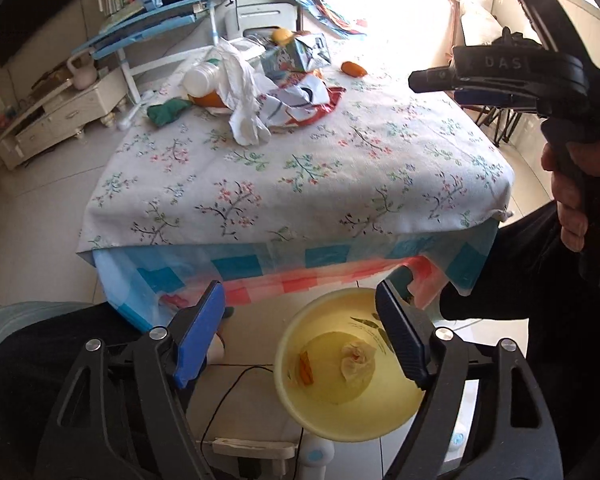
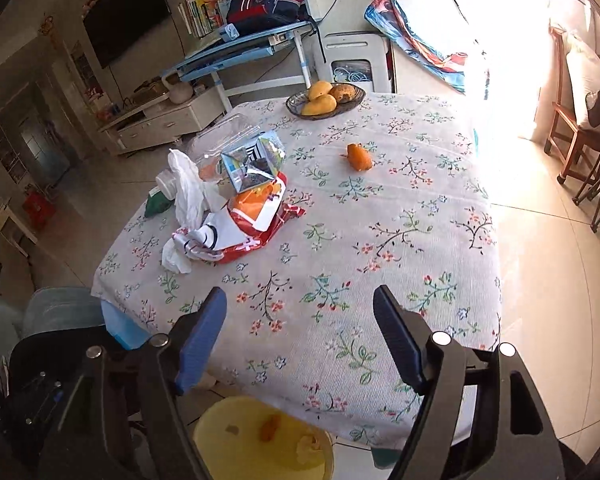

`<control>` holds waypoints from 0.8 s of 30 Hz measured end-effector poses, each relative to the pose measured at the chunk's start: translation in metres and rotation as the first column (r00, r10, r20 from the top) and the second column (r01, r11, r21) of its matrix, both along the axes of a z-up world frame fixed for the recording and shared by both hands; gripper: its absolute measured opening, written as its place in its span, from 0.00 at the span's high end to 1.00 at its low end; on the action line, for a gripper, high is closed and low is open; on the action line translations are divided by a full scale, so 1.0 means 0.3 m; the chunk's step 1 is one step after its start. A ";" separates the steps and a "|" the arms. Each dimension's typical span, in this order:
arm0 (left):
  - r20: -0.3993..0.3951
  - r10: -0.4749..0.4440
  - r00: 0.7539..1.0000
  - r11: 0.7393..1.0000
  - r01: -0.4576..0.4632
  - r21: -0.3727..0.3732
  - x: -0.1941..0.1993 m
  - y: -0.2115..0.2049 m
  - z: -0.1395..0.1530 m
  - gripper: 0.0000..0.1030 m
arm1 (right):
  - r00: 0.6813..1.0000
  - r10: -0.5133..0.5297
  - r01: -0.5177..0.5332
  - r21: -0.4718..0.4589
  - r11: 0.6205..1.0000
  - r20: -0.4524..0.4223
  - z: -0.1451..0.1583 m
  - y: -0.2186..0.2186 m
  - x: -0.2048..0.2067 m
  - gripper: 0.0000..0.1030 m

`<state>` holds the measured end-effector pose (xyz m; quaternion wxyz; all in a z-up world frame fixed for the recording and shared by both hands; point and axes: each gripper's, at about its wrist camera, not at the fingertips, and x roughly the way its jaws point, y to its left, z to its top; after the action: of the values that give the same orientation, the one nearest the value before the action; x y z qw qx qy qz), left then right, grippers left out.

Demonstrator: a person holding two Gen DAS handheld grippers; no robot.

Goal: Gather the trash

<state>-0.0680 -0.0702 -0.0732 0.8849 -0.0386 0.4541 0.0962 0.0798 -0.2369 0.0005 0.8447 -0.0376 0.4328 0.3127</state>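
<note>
Yellow round plastic bin [image 1: 342,396] holds crumpled tissue [image 1: 358,362] and orange peel [image 1: 306,368].

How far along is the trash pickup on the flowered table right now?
Started: the yellow bin already holds a crumpled tissue and an orange scrap. In hand: nothing; the left hand-held gripper and right hand-held gripper are both open and empty. Left: the wrapper pile and an orange peel on the table.

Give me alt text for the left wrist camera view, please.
Open, empty tongs hang over a yellow bin on the floor holding crumpled paper and an orange scrap. Beyond it, a floral-clothed table carries a pile of wrappers at its far end.
</note>
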 end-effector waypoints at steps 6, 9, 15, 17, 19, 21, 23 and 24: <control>0.109 0.121 0.987 0.989 -0.129 0.073 0.001 0.140 0.090 0.11 | 0.999 -0.033 0.038 -0.122 0.992 0.044 -0.100 0.134 0.231 0.23; 0.132 0.160 0.978 0.982 -0.171 0.075 0.006 0.205 0.105 0.10 | 0.999 -0.044 0.048 -0.164 0.985 0.028 -0.162 0.177 0.323 0.23; 0.149 0.209 0.966 0.975 -0.217 0.041 0.011 0.304 0.092 0.08 | 0.999 -0.031 0.034 -0.183 0.983 0.016 -0.206 0.247 0.411 0.13; 0.154 0.223 0.963 0.973 -0.228 0.020 0.009 0.323 0.081 0.08 | 1.000 -0.019 0.022 -0.213 0.977 0.018 -0.213 0.270 0.425 0.07; 0.160 0.230 0.960 0.973 -0.233 0.001 0.008 0.337 0.073 0.07 | 0.999 -0.006 0.014 -0.248 0.969 0.031 -0.218 0.287 0.429 0.07; 0.161 0.233 0.959 0.972 -0.233 -0.016 0.003 0.342 0.065 0.07 | 0.999 -0.016 0.023 -0.245 0.969 0.030 -0.217 0.284 0.429 0.07; 0.163 0.235 0.958 0.972 -0.231 -0.041 -0.002 0.346 0.060 0.07 | 0.999 -0.018 0.024 -0.245 0.969 0.030 -0.215 0.282 0.427 0.07; 0.167 0.237 0.957 0.971 -0.231 -0.057 -0.006 0.351 0.059 0.07 | 0.999 -0.019 0.025 -0.244 0.969 0.027 -0.214 0.287 0.431 0.07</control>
<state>-0.0698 0.0350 -0.0554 0.9024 -0.1166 0.3697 0.1880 0.2092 -0.1508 -0.0636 0.8423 -0.1404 0.4579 0.2472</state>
